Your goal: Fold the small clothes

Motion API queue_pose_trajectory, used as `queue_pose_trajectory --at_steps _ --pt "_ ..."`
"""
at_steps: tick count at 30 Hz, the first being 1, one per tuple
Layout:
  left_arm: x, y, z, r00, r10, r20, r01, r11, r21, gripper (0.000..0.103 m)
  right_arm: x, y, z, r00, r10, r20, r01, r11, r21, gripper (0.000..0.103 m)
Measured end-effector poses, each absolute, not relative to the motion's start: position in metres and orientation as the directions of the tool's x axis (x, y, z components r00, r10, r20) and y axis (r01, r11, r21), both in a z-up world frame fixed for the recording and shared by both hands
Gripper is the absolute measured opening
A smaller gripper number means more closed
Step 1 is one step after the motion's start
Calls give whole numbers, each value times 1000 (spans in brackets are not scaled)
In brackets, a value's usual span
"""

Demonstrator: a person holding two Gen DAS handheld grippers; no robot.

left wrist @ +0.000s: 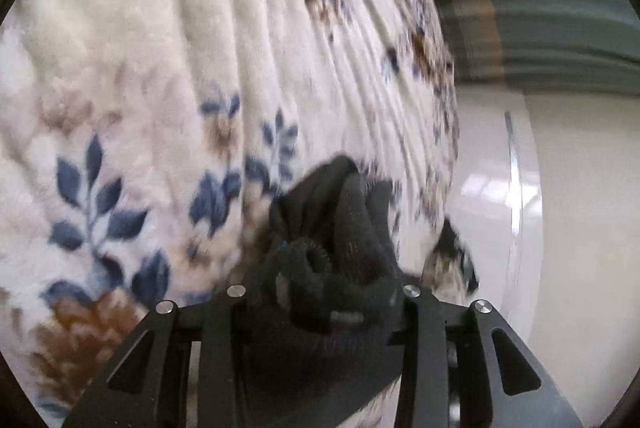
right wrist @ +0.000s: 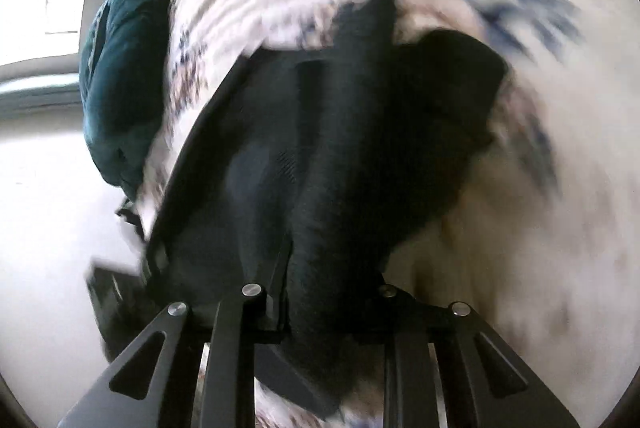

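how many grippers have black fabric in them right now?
2. The left gripper pinches a bunched black garment over the floral blanket. The right gripper clamps black cloth too; whether it's the same piece can't be told.

Left tool [left wrist: 324, 292] clamps bunched black knit garment [left wrist: 352, 224], seemingly above floral blanket [left wrist: 160, 68].

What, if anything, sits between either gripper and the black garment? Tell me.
Nothing visible does. The left gripper is already shut on bunched black garment, and the right gripper is shut on it too, above the floral blanket.
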State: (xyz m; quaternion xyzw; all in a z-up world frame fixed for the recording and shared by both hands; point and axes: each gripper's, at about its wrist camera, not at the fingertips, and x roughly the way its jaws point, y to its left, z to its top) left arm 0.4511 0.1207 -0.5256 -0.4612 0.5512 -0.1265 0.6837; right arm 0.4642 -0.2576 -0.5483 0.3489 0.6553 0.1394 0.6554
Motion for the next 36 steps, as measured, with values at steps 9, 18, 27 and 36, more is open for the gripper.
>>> queue_pose_trajectory --at_steps 9,18,27,36 --pt "407 117 -547 258 -596 -761 -303 698 -649 63 307 -241 -570 -33 552 -833 434 759 485 39" --pt "294 133 -503 370 -224 -901 -377 851 -367 99 320 -302 -519 -54 497 -866 377 813 444 67" --pt "270 121 -583 231 -187 -955 -484 829 -279 101 404 -310 -495 9 391 -920 223 896 383 71" --pt "299 114 -592 138 -111 -984 -582 795 -171 103 506 -253 -554 6 409 -912 68 910 409 70"
